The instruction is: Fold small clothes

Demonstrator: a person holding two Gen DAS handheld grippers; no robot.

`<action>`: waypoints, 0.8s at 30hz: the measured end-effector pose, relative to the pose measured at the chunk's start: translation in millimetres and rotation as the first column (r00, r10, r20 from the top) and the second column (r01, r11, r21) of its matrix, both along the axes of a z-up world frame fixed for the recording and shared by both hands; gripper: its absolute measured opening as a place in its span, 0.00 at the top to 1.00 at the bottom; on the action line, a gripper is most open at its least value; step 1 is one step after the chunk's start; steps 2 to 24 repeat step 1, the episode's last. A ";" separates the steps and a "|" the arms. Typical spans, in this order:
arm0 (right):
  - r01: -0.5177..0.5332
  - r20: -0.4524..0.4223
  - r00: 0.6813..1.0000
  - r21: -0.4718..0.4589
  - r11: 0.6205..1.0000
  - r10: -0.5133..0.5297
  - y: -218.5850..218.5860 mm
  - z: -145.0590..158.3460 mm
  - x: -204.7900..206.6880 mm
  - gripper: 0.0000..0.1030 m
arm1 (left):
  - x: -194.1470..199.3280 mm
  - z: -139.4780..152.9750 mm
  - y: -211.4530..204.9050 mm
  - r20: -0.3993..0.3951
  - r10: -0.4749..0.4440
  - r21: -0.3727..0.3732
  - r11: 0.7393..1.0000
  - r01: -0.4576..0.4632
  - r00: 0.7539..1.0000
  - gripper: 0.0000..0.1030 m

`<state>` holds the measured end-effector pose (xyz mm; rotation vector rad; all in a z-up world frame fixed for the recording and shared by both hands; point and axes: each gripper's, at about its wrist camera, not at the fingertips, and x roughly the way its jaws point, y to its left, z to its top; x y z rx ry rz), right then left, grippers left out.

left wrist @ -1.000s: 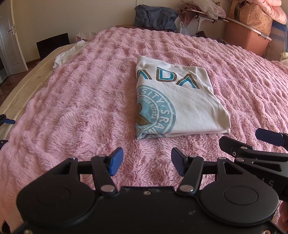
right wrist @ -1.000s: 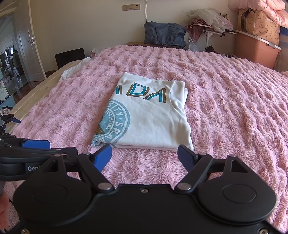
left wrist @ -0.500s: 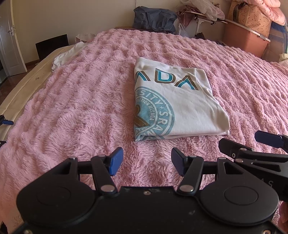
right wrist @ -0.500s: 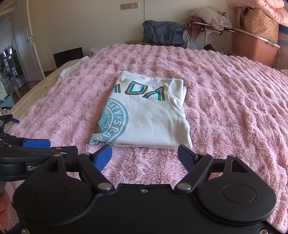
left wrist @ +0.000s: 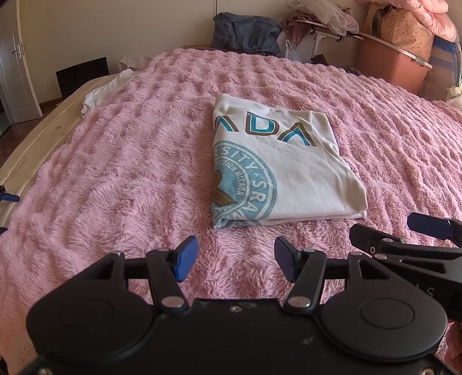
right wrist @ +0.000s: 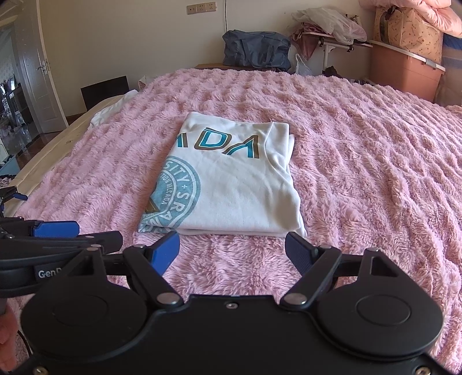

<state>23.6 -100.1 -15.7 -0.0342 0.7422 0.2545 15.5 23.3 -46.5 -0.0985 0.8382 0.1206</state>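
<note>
A: What's seen around the folded T-shirt (left wrist: 284,170)?

B: It's laid flat mid-bed on the pink fluffy blanket (left wrist: 130,161), w/ teal seal print and "ADA" lettering up. A white garment (left wrist: 106,92) is bunched at the blanket's far left edge. Beyond the bed, a dark blue bag (right wrist: 257,53) is set against the wall, a rack piled w/ clothes and plastic bags (right wrist: 329,26) is beside it, and a salmon storage bin (right wrist: 404,72) is at far right. A white door (right wrist: 43,83) is seen at left.

A: Anything in the way?

B: Nothing is placed between the grippers and the shirt; only bare blanket is seen there.

A: Grippers?

B: Left gripper (left wrist: 235,256) is held w/ jaws spread wide, nothing between them, just short of the shirt's near edge. Right gripper (right wrist: 232,253) is likewise spread and empty, its pads close to the near hem. Each is seen at the side of the other's view.

A: Vs. 1 s ago?

B: Little change. The shirt is unmoved, same fold. Both grippers are kept spread as before; the views are shifted only slightly.
</note>
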 end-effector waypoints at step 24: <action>-0.003 -0.001 1.000 -0.004 1.000 0.003 0.7 -0.5 0.1 0.21 | 0.9 -0.4 0.2 -0.001 -0.001 0.002 1.000 0.001 1.000 0.40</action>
